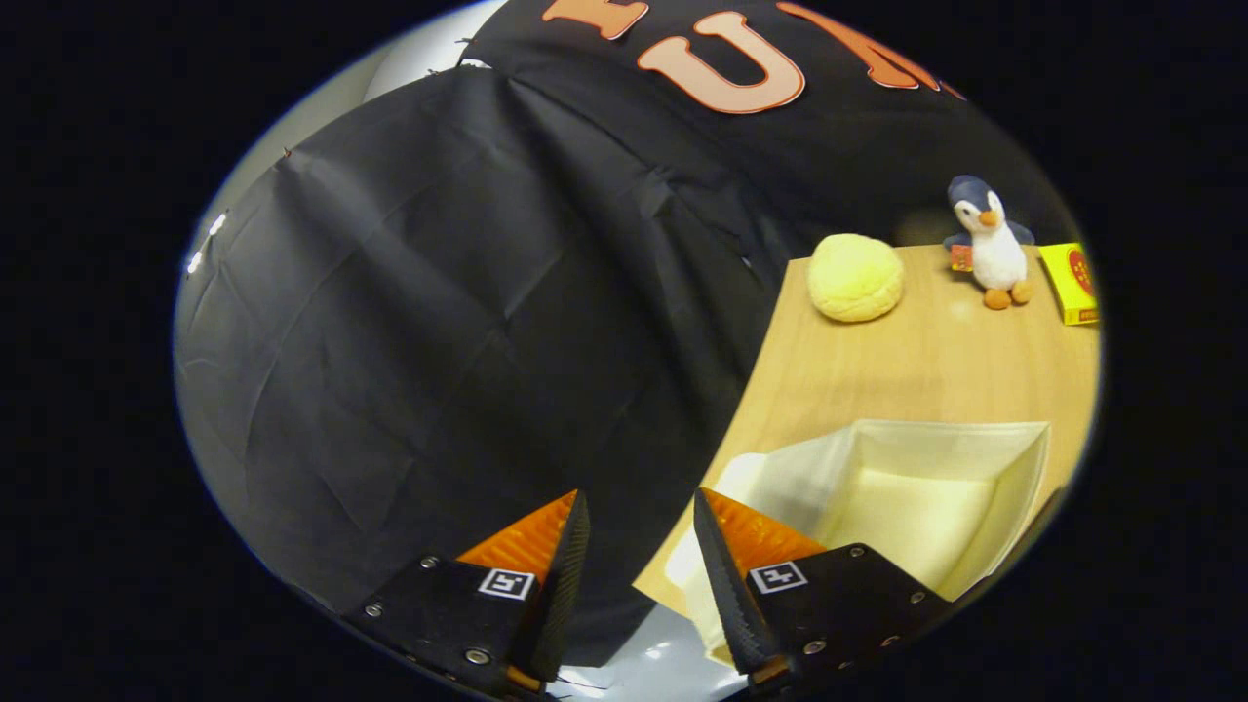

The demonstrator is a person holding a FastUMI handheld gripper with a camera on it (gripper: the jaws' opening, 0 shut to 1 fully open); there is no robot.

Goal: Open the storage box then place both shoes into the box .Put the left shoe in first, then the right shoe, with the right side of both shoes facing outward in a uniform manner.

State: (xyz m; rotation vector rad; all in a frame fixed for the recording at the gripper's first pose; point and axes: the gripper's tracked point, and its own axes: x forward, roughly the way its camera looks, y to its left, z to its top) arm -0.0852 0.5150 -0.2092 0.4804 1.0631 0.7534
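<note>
The storage box [936,487], cream-coloured and open at the top with nothing showing inside, stands on the wooden table [877,370], just ahead and to the right of my right finger. My gripper [639,512] is open, with nothing between its fingers. It hangs over the table's left edge, and beyond the fingers hangs the booth's black cloth wall. The right finger overlaps the box's near left corner in the picture; whether it touches the box I cannot tell.
At the far end of the table lie a yellow plush ball [856,278], a small toy penguin [990,244] and a yellow carton [1071,283]. The table's left edge runs just ahead of my fingers, with pale floor [653,673] below.
</note>
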